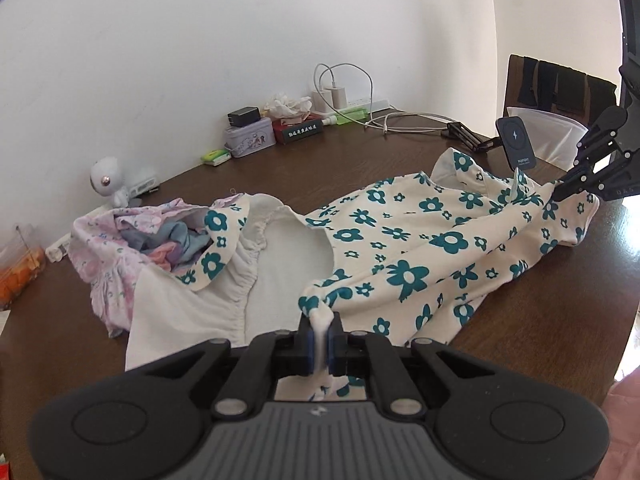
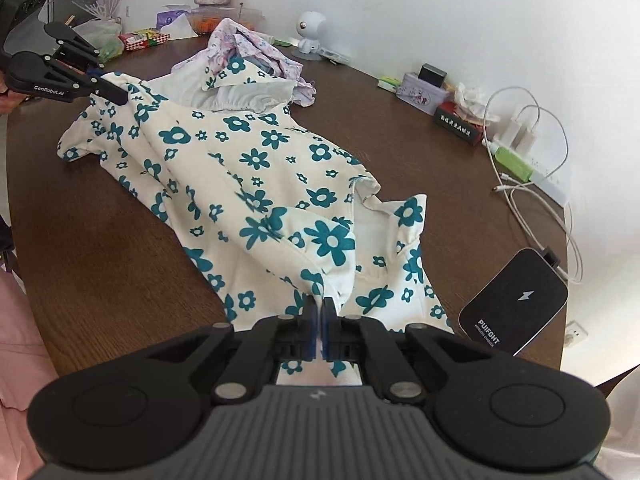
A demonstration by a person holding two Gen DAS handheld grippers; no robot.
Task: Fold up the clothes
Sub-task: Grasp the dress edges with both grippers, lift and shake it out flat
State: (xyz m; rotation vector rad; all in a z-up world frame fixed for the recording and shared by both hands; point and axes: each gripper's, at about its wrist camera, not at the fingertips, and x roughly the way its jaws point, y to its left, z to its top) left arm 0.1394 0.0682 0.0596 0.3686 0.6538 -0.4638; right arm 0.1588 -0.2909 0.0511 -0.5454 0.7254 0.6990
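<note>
A cream garment with teal flowers (image 1: 408, 248) lies stretched across the dark wooden table (image 1: 360, 168); it also shows in the right wrist view (image 2: 248, 168). My left gripper (image 1: 320, 336) is shut on one edge of it, white cloth pinched between the blue pads. It appears in the right wrist view (image 2: 120, 94) at the far left. My right gripper (image 2: 318, 320) is shut on the opposite edge and appears in the left wrist view (image 1: 560, 194) at the right. The cloth sags between them onto the table.
A pink and blue clothes pile (image 1: 132, 240) lies beside the garment's far end. A black wireless charger (image 2: 516, 300), white cables (image 2: 532, 160), tins and boxes (image 1: 276, 132) and a small white robot figure (image 1: 106, 180) sit along the table's edge.
</note>
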